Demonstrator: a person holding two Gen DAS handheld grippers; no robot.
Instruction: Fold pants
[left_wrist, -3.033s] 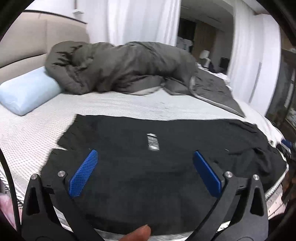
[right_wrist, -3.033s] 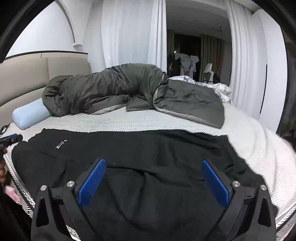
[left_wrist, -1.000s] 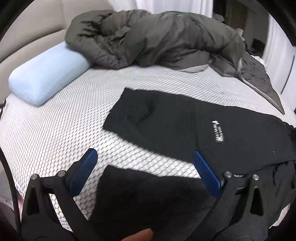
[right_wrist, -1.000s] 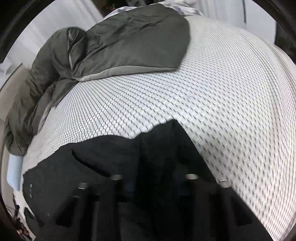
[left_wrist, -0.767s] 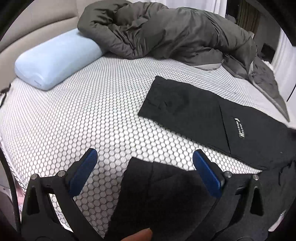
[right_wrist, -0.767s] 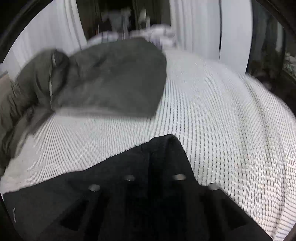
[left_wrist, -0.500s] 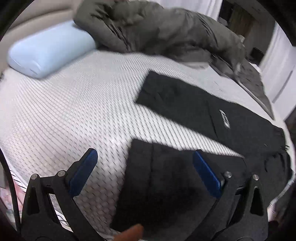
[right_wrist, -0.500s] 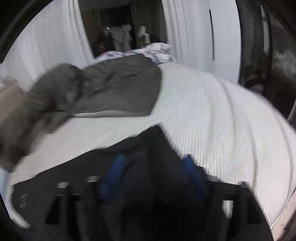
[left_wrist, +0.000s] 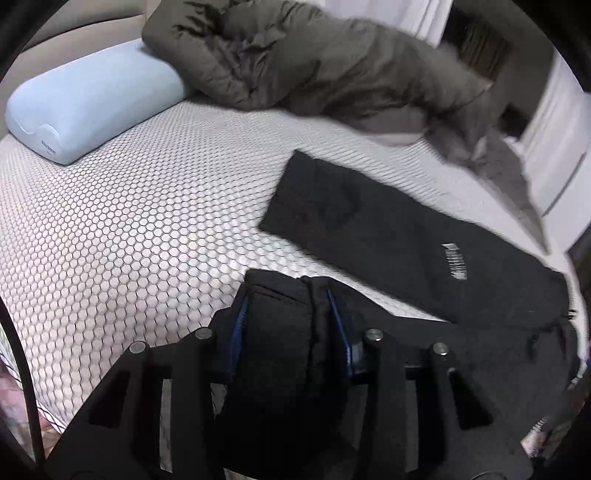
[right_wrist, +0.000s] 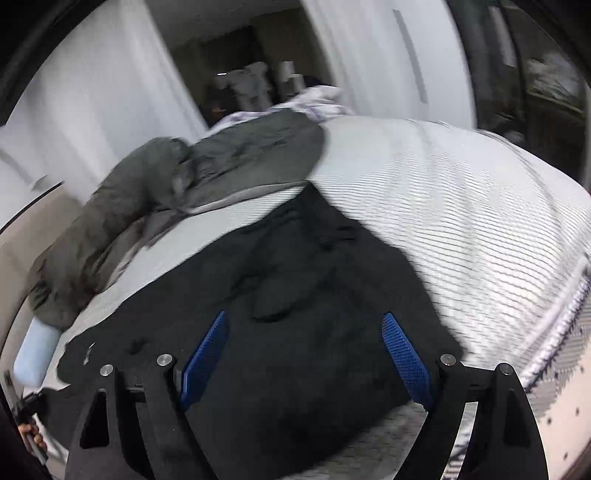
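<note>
The black pants (left_wrist: 399, 236) are spread on the white honeycomb-patterned mattress (left_wrist: 122, 236), near its front edge. In the left wrist view one leg is laid flat as a long strip, its long axis running from the hem at upper centre down to the right, with a small white label (left_wrist: 455, 261) on it; the other leg's end is bunched and raised at the front. That bunched end is seen between the blue pads of the left gripper (left_wrist: 290, 325), whose jaws have just been closing and are now pressed against the cloth from both sides, so the fabric is gripped. In the right wrist view the pants (right_wrist: 314, 280) are seen as a rumpled dark mass with a point of cloth reaching toward the far side of the bed. The right gripper (right_wrist: 304, 354) is held above them with its jaws wide apart and nothing between the pads. A crumpled grey-green duvet (left_wrist: 314, 62) is heaped along the far side of the mattress, just beyond the flat leg's hem, and a pale blue pillow (left_wrist: 88, 103) is lying at the far left, touching the duvet's end. White curtains (right_wrist: 373, 59) are hung behind the bed. No containers are shown.
</note>
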